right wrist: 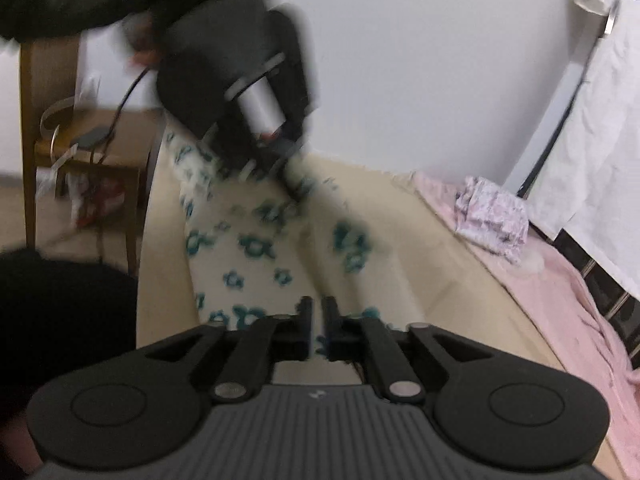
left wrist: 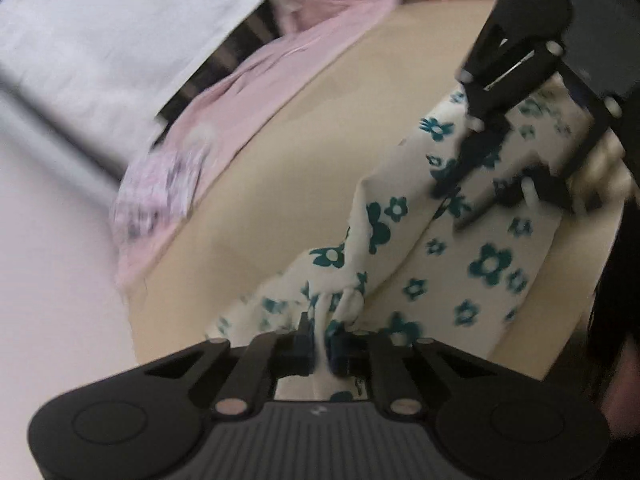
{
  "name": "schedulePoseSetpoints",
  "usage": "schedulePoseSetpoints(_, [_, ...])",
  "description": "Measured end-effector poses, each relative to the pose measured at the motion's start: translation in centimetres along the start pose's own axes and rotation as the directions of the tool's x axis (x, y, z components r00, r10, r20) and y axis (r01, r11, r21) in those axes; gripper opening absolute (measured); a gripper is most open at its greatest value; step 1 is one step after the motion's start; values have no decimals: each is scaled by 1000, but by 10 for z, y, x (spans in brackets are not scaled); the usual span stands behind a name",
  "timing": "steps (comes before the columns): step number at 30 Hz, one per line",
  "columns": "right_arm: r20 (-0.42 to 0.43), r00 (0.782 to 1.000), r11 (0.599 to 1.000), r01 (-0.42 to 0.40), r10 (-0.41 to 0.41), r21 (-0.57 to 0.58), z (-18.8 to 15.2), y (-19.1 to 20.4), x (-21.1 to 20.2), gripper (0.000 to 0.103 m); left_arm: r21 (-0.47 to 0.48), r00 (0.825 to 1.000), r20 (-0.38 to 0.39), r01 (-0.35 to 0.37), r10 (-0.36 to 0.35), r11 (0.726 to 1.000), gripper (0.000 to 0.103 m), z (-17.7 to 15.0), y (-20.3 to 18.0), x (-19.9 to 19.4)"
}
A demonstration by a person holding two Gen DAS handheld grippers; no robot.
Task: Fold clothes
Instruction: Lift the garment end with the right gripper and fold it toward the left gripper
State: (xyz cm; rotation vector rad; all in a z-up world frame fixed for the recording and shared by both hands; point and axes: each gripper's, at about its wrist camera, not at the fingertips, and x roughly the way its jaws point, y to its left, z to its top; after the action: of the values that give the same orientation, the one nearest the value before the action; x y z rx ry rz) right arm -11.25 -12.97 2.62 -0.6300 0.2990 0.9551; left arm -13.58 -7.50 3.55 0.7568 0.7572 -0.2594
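Note:
A white garment with teal flowers (left wrist: pixel 488 264) (right wrist: pixel 240 248) lies stretched along the beige tabletop (left wrist: pixel 260 200) (right wrist: pixel 420 240). My left gripper (left wrist: pixel 320 340) is shut on a bunched edge of it, and the fabric rises between its pads. From the right wrist view the left gripper (right wrist: pixel 288 180) appears blurred at the garment's far end. My right gripper (right wrist: pixel 317 320) has its fingers nearly together with flowered cloth between them. In the left wrist view the right gripper (left wrist: pixel 476 200) sits on the garment's far end.
A pink cloth (left wrist: pixel 248 92) (right wrist: pixel 560 280) lies along the table's side with a crumpled lilac patterned piece (left wrist: pixel 156 196) (right wrist: pixel 492 212) on it. A white sheet (right wrist: pixel 592 120) hangs beyond it. A wooden chair (right wrist: pixel 48 152) stands past the table's far end.

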Motion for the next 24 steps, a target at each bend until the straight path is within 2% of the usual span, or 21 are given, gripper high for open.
schedulePoseSetpoints(1, [18,1000,1000,-16,16,5,6,-1,1,47,-42,1000,-1,-1,1,999,6,1,-1,-3])
schedulePoseSetpoints(2, [36,999,1000,-21,22,-15,13,2,6,50,-48,1000,5,-5,5,999,6,4,-2,-7])
schedulePoseSetpoints(4, [24,1000,997,-8,10,-76,25,9,22,50,-40,1000,17,22,-21,999,6,2,0,-14])
schedulePoseSetpoints(5, [11,1000,995,-4,5,-98,29,12,32,43,-37,999,23,35,-34,999,6,1,1,-18])
schedulePoseSetpoints(6, [6,1000,993,-7,8,-114,31,13,41,26,-33,999,29,47,-46,998,6,0,2,-21])
schedulePoseSetpoints(7, [0,1000,993,-25,25,-111,33,13,48,21,-36,999,34,38,-37,999,11,-1,6,-18])
schedulePoseSetpoints(8, [-5,999,994,-46,45,-104,33,11,56,6,-26,998,47,31,-30,999,15,-3,9,-17])
schedulePoseSetpoints(9, [-3,998,994,-57,57,-92,34,11,59,6,-12,997,58,50,-50,999,20,-7,17,-20])
schedulePoseSetpoints(11, [18,999,994,-50,52,-99,32,12,57,6,5,992,85,91,-91,996,43,-18,38,-30])
schedulePoseSetpoints(13, [29,998,994,-56,59,-95,30,11,48,6,22,985,111,132,-133,991,56,-28,61,-40])
schedulePoseSetpoints(15, [32,998,993,-55,58,-102,29,12,44,6,-25,967,154,207,-201,978,61,-26,96,-37])
schedulePoseSetpoints(17, [25,998,993,-48,51,-109,29,14,44,6,-23,940,186,295,-286,955,70,-20,116,-19])
schedulePoseSetpoints(18, [20,999,993,-47,50,-109,30,13,45,6,-16,927,201,328,-318,945,71,-17,122,-9])
schedulePoseSetpoints(20, [5,999,993,-47,48,-109,28,15,47,6,48,915,201,347,-349,937,72,-16,121,15])
schedulePoseSetpoints(22, [-6,999,993,-41,40,-106,25,15,48,6,70,919,178,344,-351,936,74,-22,121,30])
schedulePoseSetpoints(23, [-4,999,994,-38,38,-99,24,14,49,6,79,921,167,344,-352,936,77,-25,122,37])
schedulePoseSetpoints(24, [1,999,995,-40,40,-90,23,14,48,6,40,919,147,363,-365,931,78,-28,125,48])
